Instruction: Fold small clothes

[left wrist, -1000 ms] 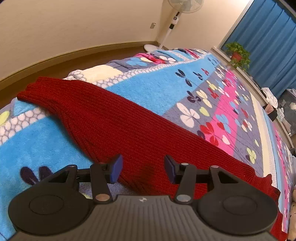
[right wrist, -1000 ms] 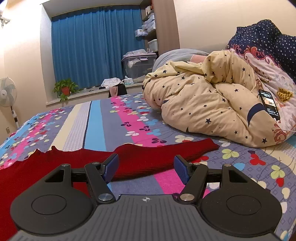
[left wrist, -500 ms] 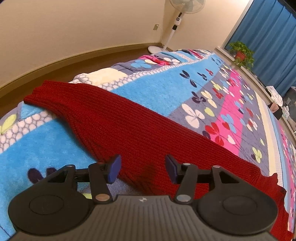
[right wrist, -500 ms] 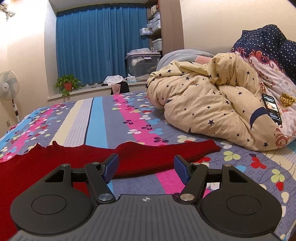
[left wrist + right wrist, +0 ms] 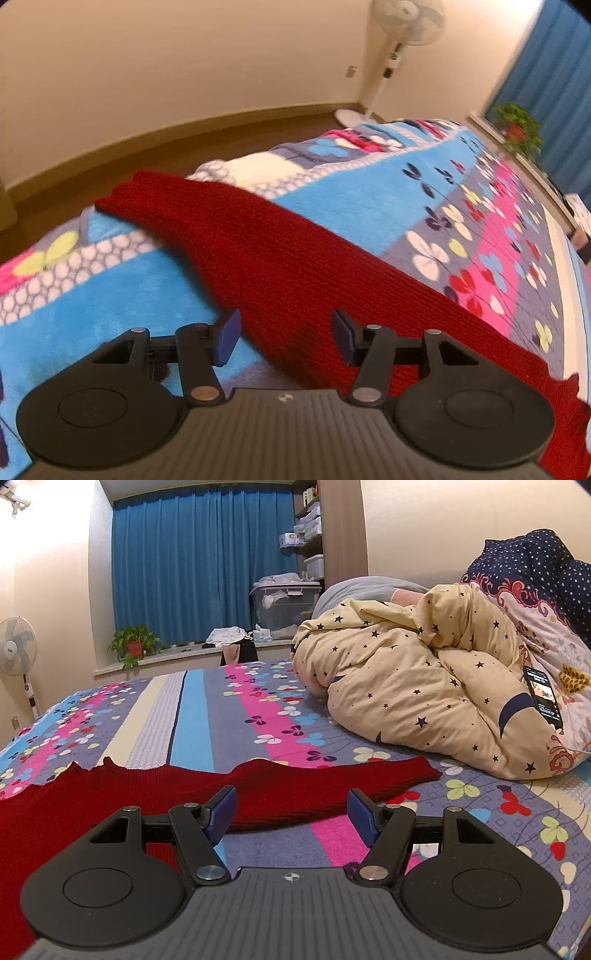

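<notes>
A dark red knitted sweater (image 5: pixel 295 266) lies spread flat on the flowered bed cover (image 5: pixel 362 192). One sleeve reaches toward the bed's edge at the left of the left wrist view. My left gripper (image 5: pixel 286 332) hovers open over the sweater where that sleeve meets the body; its blue pads (image 5: pixel 227 334) touch no fabric. In the right wrist view the red sweater (image 5: pixel 280 790) stretches its other sleeve to the right. My right gripper (image 5: pixel 291 808) stands open just short of that sleeve's near edge, with nothing between its fingers.
A rumpled star-patterned duvet (image 5: pixel 424 686) with a phone (image 5: pixel 543 698) on it fills the bed's right side. A standing fan (image 5: pixel 399 48) is on the wooden floor (image 5: pixel 184 147) past the bed's edge. A potted plant (image 5: pixel 135 646) and a storage box (image 5: pixel 286 605) sit at the blue-curtained window.
The left gripper's view has tipped up and swung a little, so the sleeve sits nearer the middle and more wall shows. The sweater lies as before. The right gripper has kept still.
</notes>
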`<state>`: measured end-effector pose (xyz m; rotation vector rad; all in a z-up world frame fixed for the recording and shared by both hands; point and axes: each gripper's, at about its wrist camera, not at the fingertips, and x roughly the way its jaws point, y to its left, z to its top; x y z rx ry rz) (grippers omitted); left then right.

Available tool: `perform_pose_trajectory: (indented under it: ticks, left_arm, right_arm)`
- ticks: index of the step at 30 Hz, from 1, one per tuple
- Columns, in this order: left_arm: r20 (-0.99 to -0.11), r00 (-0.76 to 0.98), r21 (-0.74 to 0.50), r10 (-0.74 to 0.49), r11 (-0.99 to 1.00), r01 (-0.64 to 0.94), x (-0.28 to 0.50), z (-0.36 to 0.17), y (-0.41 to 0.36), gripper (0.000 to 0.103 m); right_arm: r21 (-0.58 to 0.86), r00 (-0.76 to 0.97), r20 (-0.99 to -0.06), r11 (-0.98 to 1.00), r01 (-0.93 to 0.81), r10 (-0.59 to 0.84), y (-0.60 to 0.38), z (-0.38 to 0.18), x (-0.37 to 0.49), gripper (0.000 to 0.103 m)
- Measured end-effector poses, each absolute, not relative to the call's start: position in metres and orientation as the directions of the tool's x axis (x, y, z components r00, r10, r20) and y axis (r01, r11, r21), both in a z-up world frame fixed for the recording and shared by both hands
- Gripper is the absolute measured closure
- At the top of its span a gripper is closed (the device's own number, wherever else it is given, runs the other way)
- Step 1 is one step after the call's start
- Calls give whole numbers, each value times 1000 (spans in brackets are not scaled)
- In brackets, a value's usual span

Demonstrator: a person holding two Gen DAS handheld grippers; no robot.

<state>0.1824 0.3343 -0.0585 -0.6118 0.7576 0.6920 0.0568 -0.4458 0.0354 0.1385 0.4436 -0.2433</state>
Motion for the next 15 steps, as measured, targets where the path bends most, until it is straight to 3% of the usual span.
perform_pose_trajectory:
  ticks: [5, 6, 7, 10, 12, 15]
  left_arm:
    - [-788, 530, -259, 315, 611, -748, 183, -69, 341, 45]
    - [-783, 531, -254, 323, 613, -748, 184, -70, 340, 55]
    - [-779, 532, -246, 333, 618, -747, 184, -70, 340, 74]
    - [-750, 557, -249, 356, 629, -736, 184, -66, 338, 85]
    - [-697, 590, -206, 408, 674, -709, 186, -50, 323, 87]
    - [-544, 722, -129, 428, 807, -576, 191, -9, 271, 88]
  right_arm:
    - [76, 876, -438, 963, 257, -200, -444, 34, 57, 35]
    - [74, 877, -438, 964, 255, -198, -443, 35, 58, 35]
    - [72, 877, -437, 965, 254, -198, -442, 35, 58, 35]
    - [62, 879, -434, 967, 246, -196, -440, 35, 58, 35]
    - [58, 878, -436, 968, 245, -196, -439, 35, 59, 35]
    - [61, 875, -442, 967, 248, -196, -440, 34, 61, 35]
